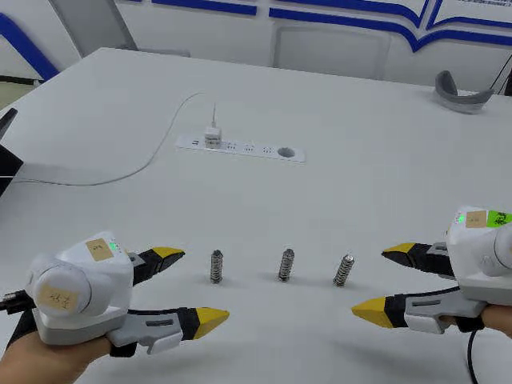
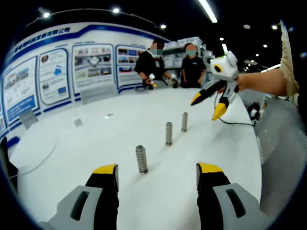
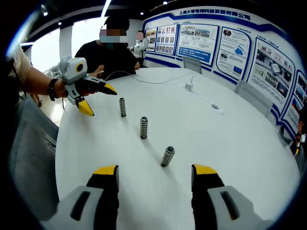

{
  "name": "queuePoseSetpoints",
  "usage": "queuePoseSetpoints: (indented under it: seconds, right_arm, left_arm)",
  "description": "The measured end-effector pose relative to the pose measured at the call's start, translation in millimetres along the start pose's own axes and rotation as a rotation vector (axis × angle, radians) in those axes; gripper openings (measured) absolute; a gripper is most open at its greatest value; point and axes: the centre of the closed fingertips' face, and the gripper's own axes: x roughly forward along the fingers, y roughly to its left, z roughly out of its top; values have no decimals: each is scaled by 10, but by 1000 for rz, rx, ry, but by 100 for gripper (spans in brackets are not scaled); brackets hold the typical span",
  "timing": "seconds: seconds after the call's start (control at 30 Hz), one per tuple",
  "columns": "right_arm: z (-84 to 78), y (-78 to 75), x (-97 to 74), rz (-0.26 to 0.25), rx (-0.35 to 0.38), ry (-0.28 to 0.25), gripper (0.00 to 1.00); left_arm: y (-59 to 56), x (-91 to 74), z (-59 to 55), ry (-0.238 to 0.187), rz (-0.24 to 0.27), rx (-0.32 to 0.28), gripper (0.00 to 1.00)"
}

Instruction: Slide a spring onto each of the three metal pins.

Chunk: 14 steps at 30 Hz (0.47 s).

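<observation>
At 8 o'clock in the head view the left gripper (image 1: 202,284), grey-bodied with black, yellow-tipped jaws, is held with its jaws spread wide and nothing between them. On the white table (image 1: 360,192), near 6 o'clock, three small grey coiled metal springs are set in a row. The left spring (image 1: 216,266) and the middle spring (image 1: 286,265) stand upright, while the right spring (image 1: 344,270) leans toward 1 o'clock. Each is judged to be seated already over its metal pin, which is hidden by the coils. At 4 o'clock the right gripper (image 1: 372,279) is likewise open and empty. If seating is to be confirmed, the leaning spring is best nudged upright and pressed down lightly by the right gripper, with its neighbours left untouched.
</observation>
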Motion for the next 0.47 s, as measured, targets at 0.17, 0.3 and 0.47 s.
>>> queuePoseSetpoints:
  seconds: [0.17,0.3,0.47]
  right_arm:
    - [25,-8,-2,-4,2,-6,62]
    - [43,-5,8,-2,-2,-5,62]
    - [54,-8,18,-2,-6,-3,62]
  left_arm:
    - [3,-13,-15,0,3,-3,67]
    - [12,-21,-18,0,7,-5,67]
    - [20,-19,-23,1,8,-5,66]
